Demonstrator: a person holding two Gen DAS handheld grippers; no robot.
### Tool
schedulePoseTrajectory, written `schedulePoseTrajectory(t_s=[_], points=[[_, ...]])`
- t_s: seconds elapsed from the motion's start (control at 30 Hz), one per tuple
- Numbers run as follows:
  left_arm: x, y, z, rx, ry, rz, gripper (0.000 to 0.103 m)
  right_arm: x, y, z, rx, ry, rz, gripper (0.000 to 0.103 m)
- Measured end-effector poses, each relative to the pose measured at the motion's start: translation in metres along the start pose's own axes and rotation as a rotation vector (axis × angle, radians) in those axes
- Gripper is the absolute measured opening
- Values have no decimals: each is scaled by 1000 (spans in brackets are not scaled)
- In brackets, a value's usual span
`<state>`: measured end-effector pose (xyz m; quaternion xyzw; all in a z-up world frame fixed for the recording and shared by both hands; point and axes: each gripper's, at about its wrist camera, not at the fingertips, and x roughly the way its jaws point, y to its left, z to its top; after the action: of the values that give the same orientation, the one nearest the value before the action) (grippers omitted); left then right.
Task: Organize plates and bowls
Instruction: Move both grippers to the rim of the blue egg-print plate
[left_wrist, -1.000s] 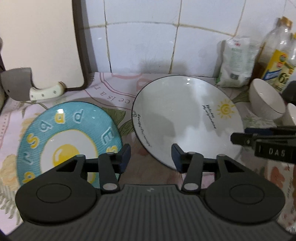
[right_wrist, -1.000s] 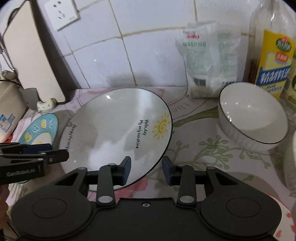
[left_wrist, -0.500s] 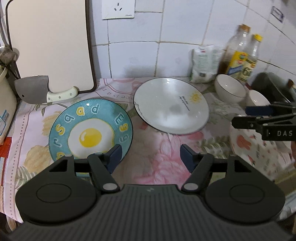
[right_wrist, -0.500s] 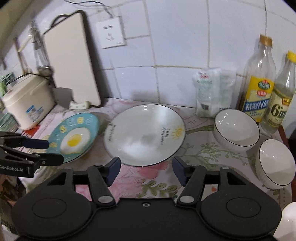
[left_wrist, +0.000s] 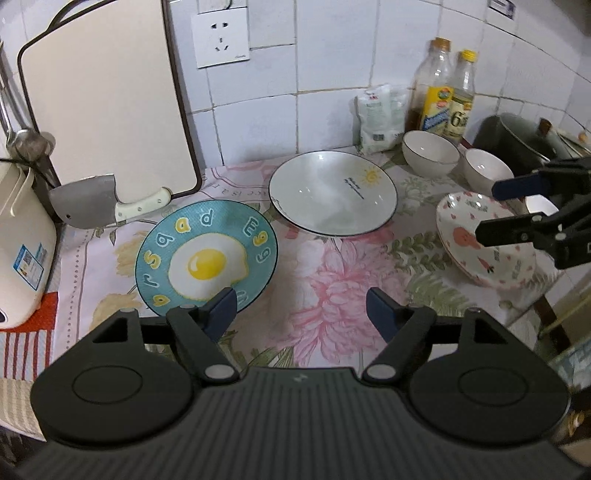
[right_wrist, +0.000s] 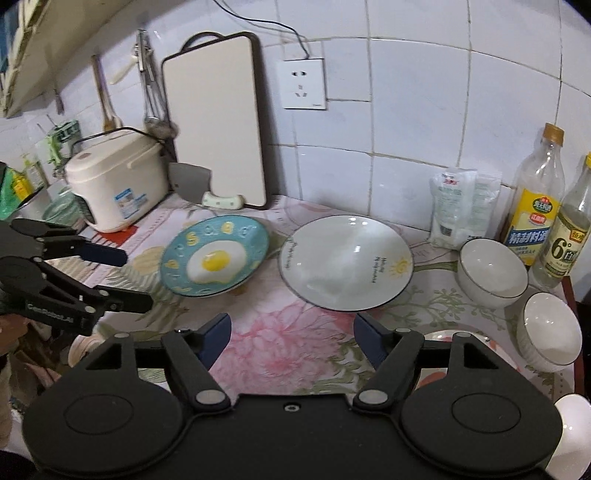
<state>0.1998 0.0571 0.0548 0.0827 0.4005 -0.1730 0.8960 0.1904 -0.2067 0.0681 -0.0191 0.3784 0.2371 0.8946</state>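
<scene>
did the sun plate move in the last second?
Cannot tell. The sun plate lies flat beside the egg plate as before; the camera itself has pulled back.

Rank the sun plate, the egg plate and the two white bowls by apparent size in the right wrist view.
1. Sun plate
2. Egg plate
3. The two white bowls, far and near: look alike, and nearness differs, so unranked.

We see the egg plate (left_wrist: 207, 258) left of the sun plate (left_wrist: 332, 192) on the counter (left_wrist: 332, 295); two bowls (left_wrist: 430, 152) sit toward its right back corner.
</scene>
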Motion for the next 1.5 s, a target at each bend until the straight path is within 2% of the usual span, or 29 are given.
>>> schedulePoseTrajectory(t_s=[0.13, 0.43, 0.57, 0.77, 0.97, 1.1, 1.27, 1.33, 1.43, 1.5], points=[[-13, 8, -7, 16, -17, 0, 78, -5, 16, -6, -28, 1, 34, 78], [-26, 55, -26, -1, -60, 43, 78, 5, 55, -9, -42, -67, 143, 78], [-20, 84, -33, -45, -96, 63, 86, 28, 68, -8, -30, -66, 193, 78], [9, 126, -38, -136, -113, 88, 88, 79, 72, -1, 24, -39, 241, 78], [49, 157, -47, -204, -144, 51, 88, 138, 71, -6, 87, -75, 203, 78], [76, 172, -50, -246, -148, 64, 88, 169, 67, -9, 97, -134, 197, 78], [104, 189, -53, -304, -108, 52, 86, 206, 64, -8, 93, -100, 121, 78], [114, 195, -53, -328, -92, 53, 86, 218, 59, -8, 132, -75, 132, 78], [123, 194, -52, -312, -93, 87, 84, 229, 56, -8, 177, -54, 144, 77], [129, 192, -50, -278, -97, 99, 76, 233, 55, -9, 205, -56, 110, 77]])
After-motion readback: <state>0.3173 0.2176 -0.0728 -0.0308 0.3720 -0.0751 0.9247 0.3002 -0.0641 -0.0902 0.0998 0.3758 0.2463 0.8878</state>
